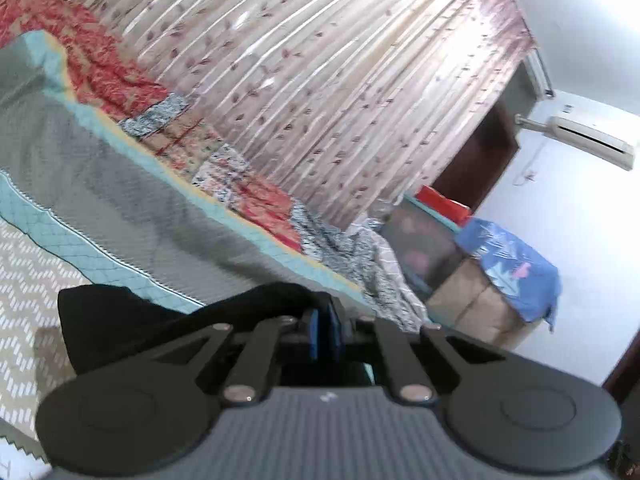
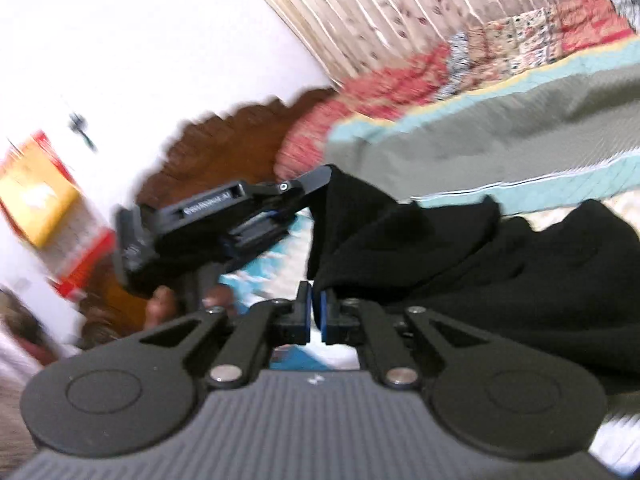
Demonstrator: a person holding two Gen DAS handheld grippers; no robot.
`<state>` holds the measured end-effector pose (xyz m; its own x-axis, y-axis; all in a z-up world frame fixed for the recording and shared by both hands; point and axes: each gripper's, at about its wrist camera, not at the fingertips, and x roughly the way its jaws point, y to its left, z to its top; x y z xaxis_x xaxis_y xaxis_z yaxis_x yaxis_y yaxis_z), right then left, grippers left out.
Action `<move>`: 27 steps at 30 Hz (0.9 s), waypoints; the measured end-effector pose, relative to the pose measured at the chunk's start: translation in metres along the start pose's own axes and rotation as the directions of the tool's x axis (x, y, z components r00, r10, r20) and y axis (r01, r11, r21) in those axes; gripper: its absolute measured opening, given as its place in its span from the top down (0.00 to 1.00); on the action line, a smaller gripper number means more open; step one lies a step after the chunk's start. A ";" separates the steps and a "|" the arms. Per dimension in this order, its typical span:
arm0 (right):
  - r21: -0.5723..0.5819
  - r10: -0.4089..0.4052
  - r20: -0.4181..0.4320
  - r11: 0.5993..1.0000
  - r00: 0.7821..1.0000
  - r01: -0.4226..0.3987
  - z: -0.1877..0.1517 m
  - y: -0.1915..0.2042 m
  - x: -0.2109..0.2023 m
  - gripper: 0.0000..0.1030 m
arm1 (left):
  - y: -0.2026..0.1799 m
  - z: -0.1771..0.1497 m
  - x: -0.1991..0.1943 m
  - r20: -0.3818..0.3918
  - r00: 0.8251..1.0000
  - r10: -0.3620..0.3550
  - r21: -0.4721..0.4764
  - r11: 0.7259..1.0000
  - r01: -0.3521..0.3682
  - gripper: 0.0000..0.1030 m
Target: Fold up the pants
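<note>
The black pants (image 2: 460, 256) hang in a bunched drape above the bed, held at two points. My right gripper (image 2: 315, 312) is shut on an edge of the pants, its blue pads pinched on the cloth. My left gripper (image 1: 325, 328) is shut on another edge of the pants (image 1: 120, 316), which trail off to its left. The left gripper also shows in the right wrist view (image 2: 312, 180), at the upper left, gripping the top of the black cloth. Both views are tilted and blurred.
A grey and teal quilt (image 1: 100, 184) covers the bed, with a red patchwork blanket (image 1: 100, 64) along its far side. A leaf-print curtain (image 1: 320, 80) hangs behind. A wooden headboard (image 2: 224, 140) stands at the bed's end. Boxes under a blue cloth (image 1: 508, 264) stand by the wall.
</note>
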<state>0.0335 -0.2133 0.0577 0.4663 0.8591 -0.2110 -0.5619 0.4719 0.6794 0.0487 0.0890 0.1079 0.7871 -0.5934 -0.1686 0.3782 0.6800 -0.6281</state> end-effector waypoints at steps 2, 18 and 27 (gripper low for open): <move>0.022 0.014 0.009 1.000 1.000 -0.015 -0.011 0.002 -0.013 0.93 | 0.003 -0.006 -0.006 -0.037 0.999 -0.004 -0.032 0.999 0.003 0.94; -0.020 -0.423 -0.134 0.905 0.896 0.424 0.041 -0.052 0.082 0.35 | 0.101 -0.118 -0.039 -0.355 0.903 0.242 -0.192 0.926 -0.324 0.94; -0.327 -0.591 -0.304 0.801 0.747 0.501 0.032 -0.105 0.254 0.88 | 0.103 -0.117 -0.044 -0.349 0.906 0.240 -0.180 0.931 -0.316 0.94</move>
<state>0.2327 -0.0512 -0.0441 0.4728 0.4228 -0.7732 -0.4398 0.8735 0.2087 -0.0037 0.1348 -0.0385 0.6338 -0.5245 -0.5685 0.0156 0.7435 -0.6686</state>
